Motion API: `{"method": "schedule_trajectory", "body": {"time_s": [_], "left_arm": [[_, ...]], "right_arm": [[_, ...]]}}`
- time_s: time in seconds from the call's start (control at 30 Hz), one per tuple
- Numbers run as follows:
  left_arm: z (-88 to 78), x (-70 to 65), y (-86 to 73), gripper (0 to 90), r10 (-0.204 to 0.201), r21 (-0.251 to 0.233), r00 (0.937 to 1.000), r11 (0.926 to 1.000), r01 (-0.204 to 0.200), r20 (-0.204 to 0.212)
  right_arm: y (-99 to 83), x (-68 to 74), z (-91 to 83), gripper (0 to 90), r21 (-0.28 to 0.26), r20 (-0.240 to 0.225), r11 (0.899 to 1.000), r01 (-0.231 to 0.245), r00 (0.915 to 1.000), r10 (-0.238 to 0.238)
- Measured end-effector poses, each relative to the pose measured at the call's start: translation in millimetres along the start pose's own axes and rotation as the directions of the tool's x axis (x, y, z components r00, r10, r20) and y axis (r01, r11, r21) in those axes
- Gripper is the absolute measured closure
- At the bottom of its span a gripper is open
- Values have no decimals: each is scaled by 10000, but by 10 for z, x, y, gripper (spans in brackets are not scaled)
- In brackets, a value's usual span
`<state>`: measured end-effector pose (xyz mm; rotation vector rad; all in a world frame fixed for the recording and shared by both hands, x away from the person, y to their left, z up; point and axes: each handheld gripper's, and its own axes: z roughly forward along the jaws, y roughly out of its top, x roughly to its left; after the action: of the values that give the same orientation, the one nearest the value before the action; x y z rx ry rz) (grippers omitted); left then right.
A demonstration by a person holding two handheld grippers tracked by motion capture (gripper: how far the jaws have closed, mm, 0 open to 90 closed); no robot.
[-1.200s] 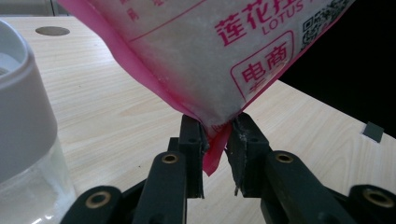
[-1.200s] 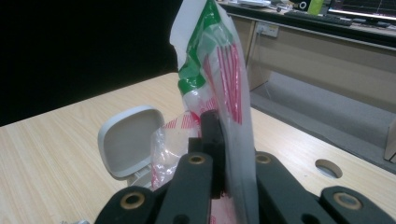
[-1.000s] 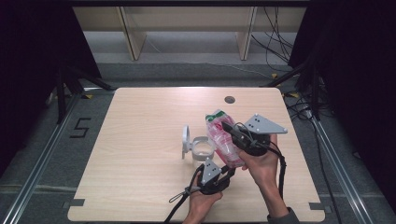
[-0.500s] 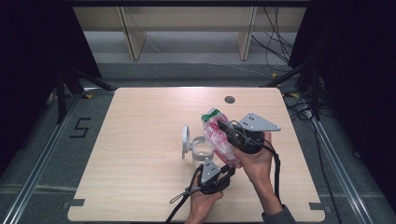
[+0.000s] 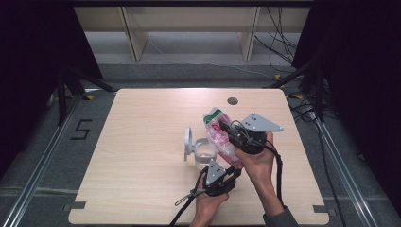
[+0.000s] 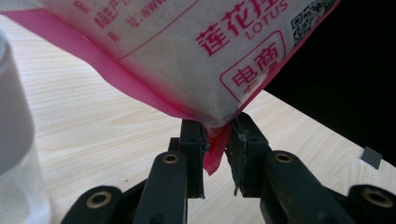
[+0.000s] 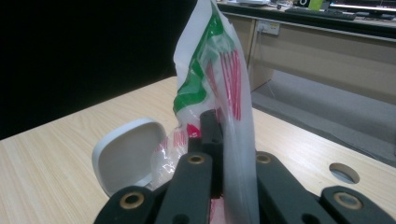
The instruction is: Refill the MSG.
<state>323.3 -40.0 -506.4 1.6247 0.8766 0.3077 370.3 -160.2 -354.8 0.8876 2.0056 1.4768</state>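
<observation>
A pink and white plastic bag (image 5: 217,136) with a green-printed top hangs tilted over the table (image 5: 142,142), held between both grippers. My right gripper (image 5: 222,127) is shut on its upper part; in the right gripper view the thin film of the bag (image 7: 210,70) rises between the jaws of the right gripper (image 7: 222,123). From below, my left gripper (image 5: 231,165) pinches the bottom corner, and in the left gripper view the left gripper (image 6: 215,137) is shut on the bag's (image 6: 187,56) pink seam. A clear container (image 5: 204,152) with its white lid (image 5: 188,142) flipped up stands just left of the bag.
The container's wall (image 6: 14,140) looms at the left of the left gripper view, and its lid (image 7: 123,158) stands left of the jaws in the right gripper view. A round cable hole (image 5: 232,100) lies near the table's far edge. Shelving and cables sit beyond the table.
The right gripper and the bag's top have edged slightly to the left. The left gripper has stayed where it was, still on the corner.
</observation>
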Motion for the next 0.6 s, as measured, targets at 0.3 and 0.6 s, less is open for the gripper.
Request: {"method": "schedule_trajectory", "body": {"time_s": [0.3, 0.6], "left_arm": [[33, -11, -11, 759, -197, -72, 9997, 9998, 198, 110], [66, -42, -8, 760, -358, -159, 9992, 9992, 361, 165]], "right_arm": [[-19, -8, 28, 900, -19, -3, 9999, 153, 9999, -153], [-33, -29, 45, 900, -72, -64, 9997, 244, 9997, -245]]}}
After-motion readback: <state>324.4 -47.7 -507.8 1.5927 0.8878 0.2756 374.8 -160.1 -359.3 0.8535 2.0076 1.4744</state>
